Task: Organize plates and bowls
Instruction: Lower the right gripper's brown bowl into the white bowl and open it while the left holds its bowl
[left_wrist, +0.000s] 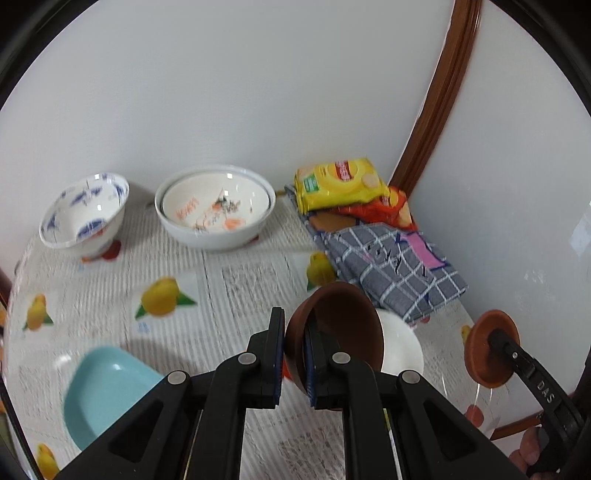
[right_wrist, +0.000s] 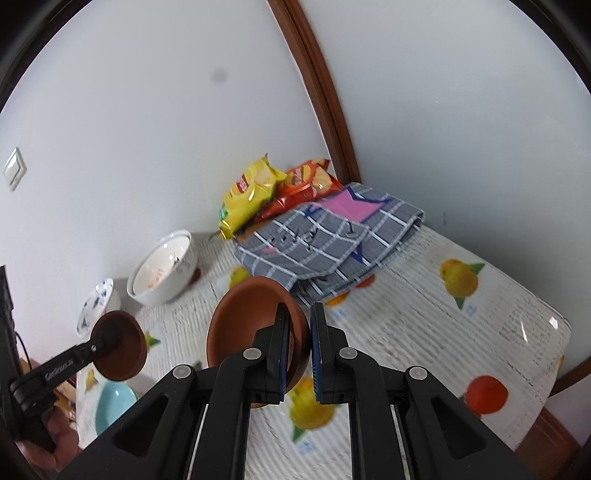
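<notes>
Left wrist view looks down past the left tool (left_wrist: 295, 354), which is clamped on the rim of a dark brown bowl (left_wrist: 340, 325), one pad inside the wall and one outside, so the bowl hangs tipped on its side above the table (left_wrist: 240, 280) with its mouth facing right. Off to the right the right tool (left_wrist: 496, 341) grips a second brown bowl (left_wrist: 487, 354) by its rim in the same way, clear of the fruit-print cloth. Both bowls look alike, so I judge the coming move to be nesting one in the other or carrying them to the bowls by the wall, where a large white bowl with red markings (left_wrist: 216, 206) already sits inside another and a blue-patterned bowl (left_wrist: 86, 214) stands just left of it. That stack lies ahead and to the left, nearer the left hand. A white dish (left_wrist: 402, 347) sits on the table behind the held bowl, and a pale blue plate (left_wrist: 103, 387) lies at the near left. Only this view shows the white dish. The right wrist view shows instead the open hollow of the right tool's bowl (right_wrist: 255, 314), the bare near right end of the table, and the checked grey cloth (right_wrist: 332, 240) with the snack bags (right_wrist: 258, 192) in the corner.
</notes>
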